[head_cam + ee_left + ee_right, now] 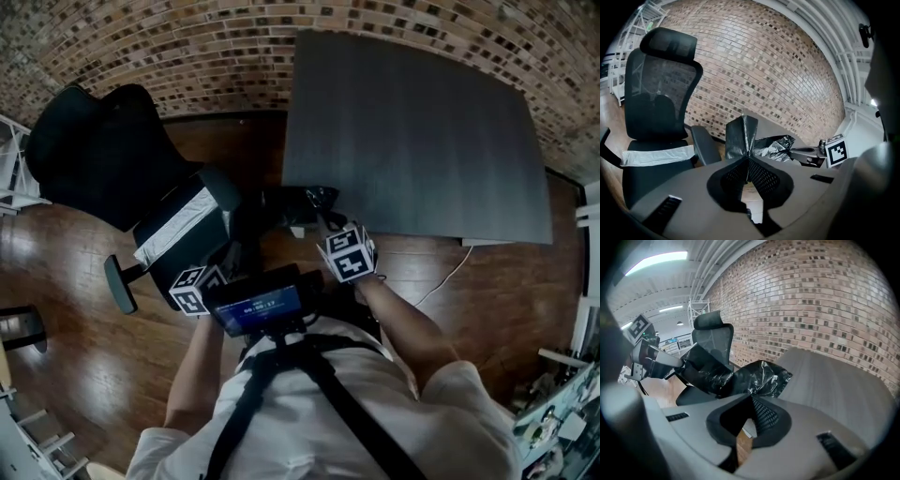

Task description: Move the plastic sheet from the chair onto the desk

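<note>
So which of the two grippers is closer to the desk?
The right gripper, by the desk's near edge; the left gripper is beside the chair.

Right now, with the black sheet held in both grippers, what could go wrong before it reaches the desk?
The left gripper and right gripper each pinch only a thin fold of the plastic sheet, so it could slip free. The sheet hangs crumpled between them, so it may catch on the desk edge or land bunched.
</note>
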Available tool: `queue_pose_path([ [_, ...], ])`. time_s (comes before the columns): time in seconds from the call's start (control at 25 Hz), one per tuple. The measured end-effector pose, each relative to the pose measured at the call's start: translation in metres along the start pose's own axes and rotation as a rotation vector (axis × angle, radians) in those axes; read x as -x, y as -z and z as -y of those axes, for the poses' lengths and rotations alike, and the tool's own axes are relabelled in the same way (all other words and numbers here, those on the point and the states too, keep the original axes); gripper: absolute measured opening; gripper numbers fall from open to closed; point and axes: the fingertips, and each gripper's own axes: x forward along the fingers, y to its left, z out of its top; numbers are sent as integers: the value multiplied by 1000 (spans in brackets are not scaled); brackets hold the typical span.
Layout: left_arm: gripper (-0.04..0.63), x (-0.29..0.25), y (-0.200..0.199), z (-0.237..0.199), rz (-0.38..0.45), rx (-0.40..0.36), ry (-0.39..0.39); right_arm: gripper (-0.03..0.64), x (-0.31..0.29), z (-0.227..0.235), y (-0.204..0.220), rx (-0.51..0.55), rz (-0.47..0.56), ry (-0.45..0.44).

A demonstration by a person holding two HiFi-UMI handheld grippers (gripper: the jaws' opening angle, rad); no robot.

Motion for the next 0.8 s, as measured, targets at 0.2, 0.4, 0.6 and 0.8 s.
queue_pose_path([
  [0.2,0,-51,-10,52,-39,-39,21,2,10,70,0,-57,13,29],
  [0.4,0,-100,-15,101,-54,-67,34,2,25,130,11,-94,21,48],
  [0.6,0,-138,-4,137,-81,-82,22,2,45,184,42,-148,9,84],
  [0.8,0,-166,8,161,-100,-92,-3,2,63,235,71,-193,-2,111],
])
